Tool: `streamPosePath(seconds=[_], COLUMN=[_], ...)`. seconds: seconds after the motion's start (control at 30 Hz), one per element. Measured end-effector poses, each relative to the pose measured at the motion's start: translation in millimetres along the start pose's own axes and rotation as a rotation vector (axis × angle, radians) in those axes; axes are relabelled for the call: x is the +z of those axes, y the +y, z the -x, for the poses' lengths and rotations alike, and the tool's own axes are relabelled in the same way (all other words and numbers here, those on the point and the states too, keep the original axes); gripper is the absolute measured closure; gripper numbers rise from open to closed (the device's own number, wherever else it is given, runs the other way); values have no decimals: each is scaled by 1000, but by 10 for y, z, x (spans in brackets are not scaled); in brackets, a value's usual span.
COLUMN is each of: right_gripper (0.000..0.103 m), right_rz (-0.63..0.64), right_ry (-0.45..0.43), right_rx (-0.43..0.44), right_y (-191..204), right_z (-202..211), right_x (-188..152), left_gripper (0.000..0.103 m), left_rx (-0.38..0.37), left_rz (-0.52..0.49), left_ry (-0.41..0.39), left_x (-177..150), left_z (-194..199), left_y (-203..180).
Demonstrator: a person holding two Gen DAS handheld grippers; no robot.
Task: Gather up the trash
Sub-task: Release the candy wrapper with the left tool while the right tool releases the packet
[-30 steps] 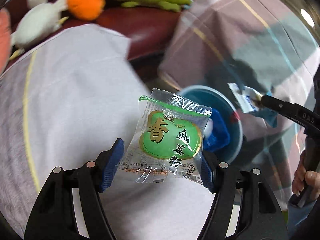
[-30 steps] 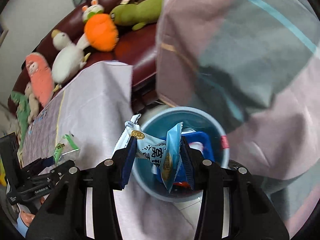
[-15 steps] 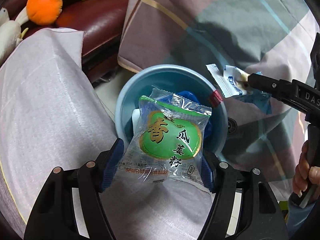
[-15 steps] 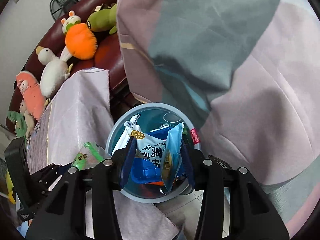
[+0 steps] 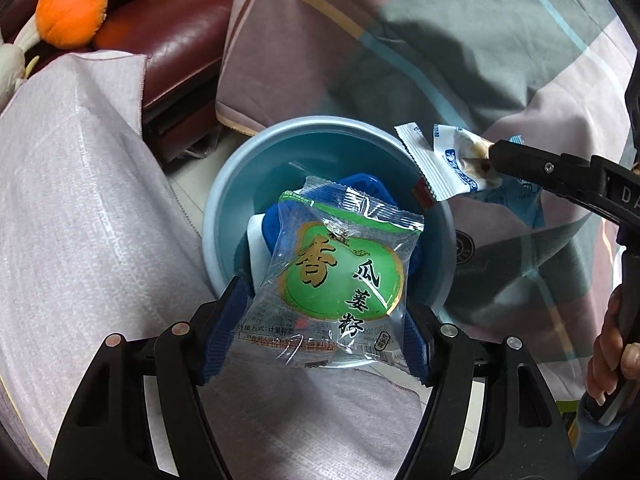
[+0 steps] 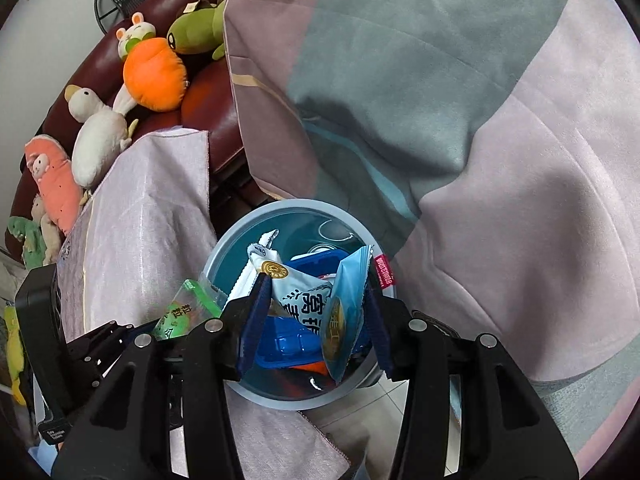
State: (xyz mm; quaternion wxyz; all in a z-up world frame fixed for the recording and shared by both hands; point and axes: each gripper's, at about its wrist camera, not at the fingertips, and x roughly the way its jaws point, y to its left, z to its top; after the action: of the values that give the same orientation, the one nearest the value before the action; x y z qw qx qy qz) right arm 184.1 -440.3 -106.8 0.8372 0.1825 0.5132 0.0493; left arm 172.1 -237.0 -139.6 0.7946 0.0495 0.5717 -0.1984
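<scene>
A round light-blue bin (image 5: 224, 200) stands on the floor with a blue plastic tray (image 5: 360, 184) and other trash inside. My left gripper (image 5: 320, 328) is shut on a clear snack packet with a green label (image 5: 340, 276), held right above the bin's mouth. In the right wrist view my right gripper (image 6: 316, 320) is shut on two wrappers, a white one (image 6: 288, 284) and a light-blue one (image 6: 344, 312), also hanging over the bin (image 6: 240, 232). The left wrist view shows those wrappers (image 5: 448, 164) at the bin's right rim. The green packet (image 6: 180, 312) shows at the bin's left edge.
A pale cloth-covered surface (image 5: 80, 220) borders the bin on the left. A checked blanket (image 5: 460, 40) hangs behind and to the right. Behind is a maroon sofa (image 5: 176, 40) with plush toys (image 6: 152, 72). A person's hand (image 5: 616, 340) grips the right tool's handle.
Both grippers have moved over the bin and lowered; the bin now sits directly under the green packet and the two wrappers. The grips look unchanged.
</scene>
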Motion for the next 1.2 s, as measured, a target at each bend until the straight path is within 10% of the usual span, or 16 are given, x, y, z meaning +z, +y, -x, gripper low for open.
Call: streamPosePath(seconds=[0.17,1.2], right_gripper=[58,55], right_rz=[-2,116], right_ry=[6,38], right_rx=[-13,-36], right_y=[-7,586], right_z=[-14,-87], right_x=[5,-10], left_gripper=[17,8], left_rx=[5,55], left_rz=[17,180], left_ry=[11,-78], left_x=[-12,-376], left_z=[-27,482], left_y=[43,688])
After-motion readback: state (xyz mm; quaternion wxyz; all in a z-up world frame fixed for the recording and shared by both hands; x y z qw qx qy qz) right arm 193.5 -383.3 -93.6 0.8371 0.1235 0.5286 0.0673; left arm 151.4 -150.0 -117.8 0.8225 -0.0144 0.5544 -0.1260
